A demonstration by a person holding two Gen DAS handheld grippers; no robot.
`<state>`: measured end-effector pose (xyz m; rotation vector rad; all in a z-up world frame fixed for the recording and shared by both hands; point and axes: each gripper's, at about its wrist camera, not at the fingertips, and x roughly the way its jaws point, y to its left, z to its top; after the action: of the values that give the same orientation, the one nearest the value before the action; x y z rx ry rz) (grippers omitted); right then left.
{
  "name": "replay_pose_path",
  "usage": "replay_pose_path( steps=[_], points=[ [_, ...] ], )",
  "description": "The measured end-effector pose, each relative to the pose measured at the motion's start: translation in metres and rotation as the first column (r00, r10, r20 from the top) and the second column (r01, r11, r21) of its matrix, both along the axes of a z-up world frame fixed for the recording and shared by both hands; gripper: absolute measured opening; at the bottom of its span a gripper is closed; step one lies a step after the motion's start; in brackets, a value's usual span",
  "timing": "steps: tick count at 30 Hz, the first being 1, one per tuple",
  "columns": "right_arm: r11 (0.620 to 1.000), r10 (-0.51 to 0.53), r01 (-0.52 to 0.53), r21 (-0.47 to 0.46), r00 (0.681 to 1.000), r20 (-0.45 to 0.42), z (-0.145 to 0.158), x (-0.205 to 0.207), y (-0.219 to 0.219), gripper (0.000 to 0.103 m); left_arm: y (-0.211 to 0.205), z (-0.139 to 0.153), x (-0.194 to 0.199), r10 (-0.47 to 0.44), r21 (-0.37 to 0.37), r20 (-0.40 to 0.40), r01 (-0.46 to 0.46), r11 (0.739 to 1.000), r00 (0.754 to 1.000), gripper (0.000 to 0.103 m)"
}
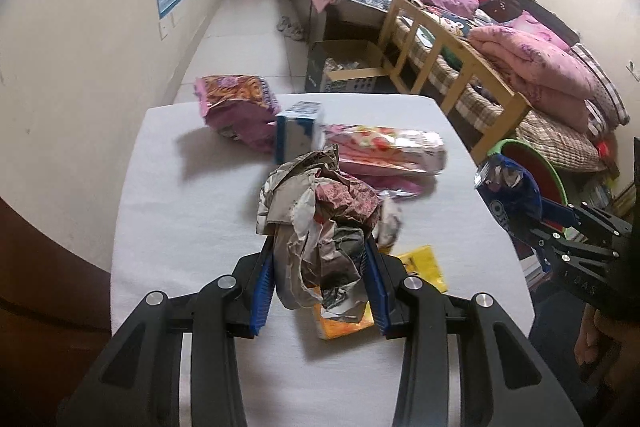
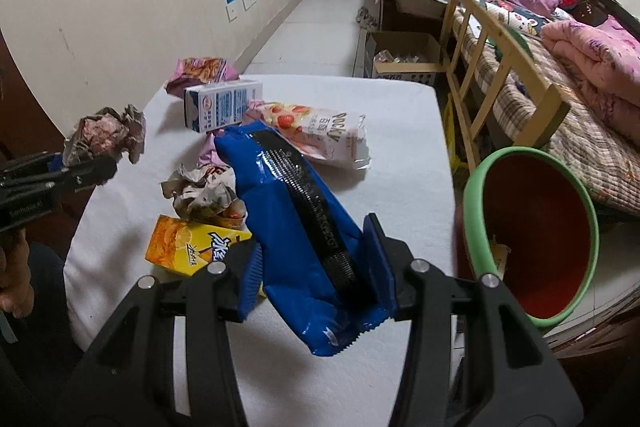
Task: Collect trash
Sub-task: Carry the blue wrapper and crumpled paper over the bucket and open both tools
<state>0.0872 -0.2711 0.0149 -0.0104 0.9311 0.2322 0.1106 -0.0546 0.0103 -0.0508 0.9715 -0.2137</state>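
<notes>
My left gripper point(image 1: 320, 263) is shut on a crumpled brown and silver wrapper point(image 1: 320, 211), lifted above the white table point(image 1: 180, 227). From the right wrist view the same left gripper point(image 2: 86, 173) holds that wad point(image 2: 106, 137) at the far left. My right gripper point(image 2: 316, 267) is shut on a blue cookie packet point(image 2: 296, 211), held over the table's right part beside a bin with a green rim point(image 2: 476, 187) and red inside. On the table lie a milk carton point(image 2: 222, 103), a Pocky bag point(image 2: 320, 131), a purple snack bag point(image 2: 200, 71), a yellow juice carton point(image 2: 188, 243) and another crumpled wad point(image 2: 204, 191).
A bed with a wooden rail point(image 2: 504, 67) and pink quilts runs along the right. An open cardboard box point(image 2: 404, 55) sits on the floor past the table's far edge. The wall point(image 2: 120, 7) is close on the left.
</notes>
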Motion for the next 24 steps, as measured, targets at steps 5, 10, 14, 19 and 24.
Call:
replay_pose_path(
  steps=[5, 10, 14, 19, 24],
  points=[
    [1.000, -0.024, 0.024, 0.008, 0.999, 0.023, 0.012, -0.006, -0.017, 0.046, -0.023, 0.007, -0.001, -0.048, -0.011, 0.011, 0.048, 0.999, 0.999, 0.037],
    [0.997, -0.073, 0.073, 0.020, 0.997, 0.036, 0.018, -0.005, -0.041, 0.046, -0.054, 0.013, 0.001, -0.112, -0.021, 0.018, 0.112, 0.993, 0.994, 0.037],
    [0.991, -0.133, 0.132, 0.023, 0.990, 0.047, 0.022, -0.003, -0.072, 0.046, -0.088, 0.015, 0.009, -0.167, -0.036, 0.018, 0.168, 0.985, 0.986, 0.037],
    [0.977, -0.215, 0.214, 0.024, 0.975, 0.053, 0.024, -0.002, -0.116, 0.046, -0.134, 0.020, 0.020, -0.247, -0.057, 0.030, 0.248, 0.967, 0.969, 0.037],
    [0.954, -0.298, 0.297, 0.026, 0.953, 0.048, 0.021, -0.001, -0.162, 0.046, -0.182, 0.020, 0.026, -0.326, -0.069, 0.025, 0.326, 0.943, 0.945, 0.037]
  ],
)
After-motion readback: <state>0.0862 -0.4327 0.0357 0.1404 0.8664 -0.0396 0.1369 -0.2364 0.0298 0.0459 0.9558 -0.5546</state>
